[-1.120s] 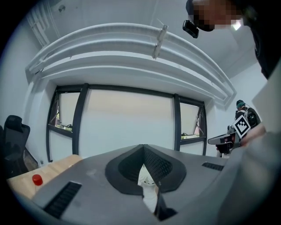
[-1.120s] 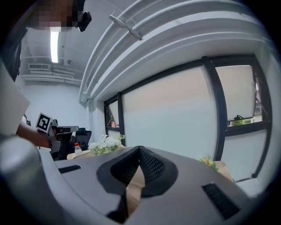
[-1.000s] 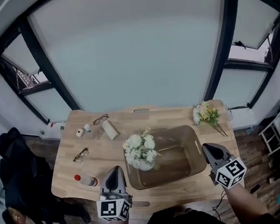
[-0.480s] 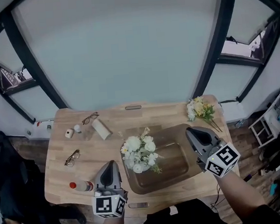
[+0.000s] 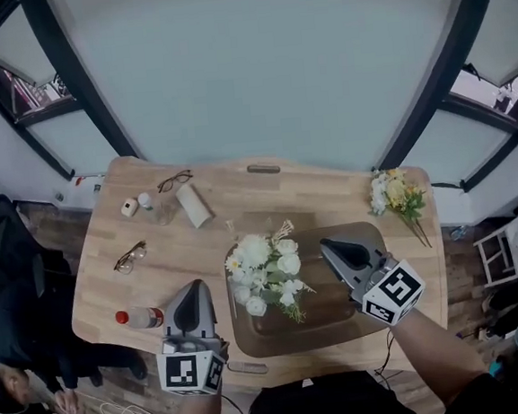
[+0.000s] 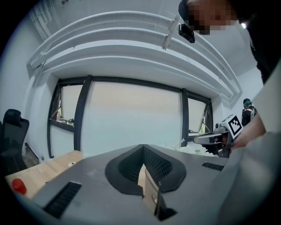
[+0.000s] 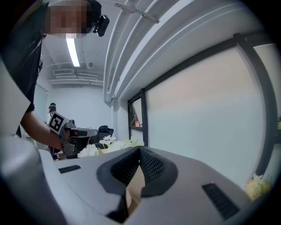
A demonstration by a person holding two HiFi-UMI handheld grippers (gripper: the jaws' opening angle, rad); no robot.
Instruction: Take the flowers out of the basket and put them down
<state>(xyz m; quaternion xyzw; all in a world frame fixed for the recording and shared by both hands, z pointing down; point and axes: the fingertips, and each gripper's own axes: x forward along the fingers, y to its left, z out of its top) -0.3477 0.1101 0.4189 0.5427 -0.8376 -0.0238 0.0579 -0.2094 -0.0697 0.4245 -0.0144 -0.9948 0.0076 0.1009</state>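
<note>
A bunch of white flowers [image 5: 267, 273] stands at the left end of the brown see-through basket [image 5: 338, 312] at the middle of the wooden table [image 5: 95, 288]. A second bunch, yellow and white [image 5: 397, 194], lies on the table at the back right. My right gripper [image 5: 326, 244] hangs over the basket, shut and empty, just right of the white flowers. My left gripper [image 5: 194, 288] is shut and empty at the basket's left front corner. The right gripper view shows the white flowers [image 7: 109, 144] and the left gripper [image 7: 78, 132] beyond its shut tip [image 7: 139, 150].
On the table's left lie two pairs of glasses [image 5: 175, 179] [image 5: 129, 256], a white roll [image 5: 193, 205], small white bottles [image 5: 130, 206] and a red-capped bottle [image 5: 138, 318]. A person [image 5: 22, 380] stands at the lower left beside a dark chair [image 5: 5, 242].
My right gripper has moved left from the basket's right edge to above its middle, close to the white flowers. The left gripper has shifted only a little.
</note>
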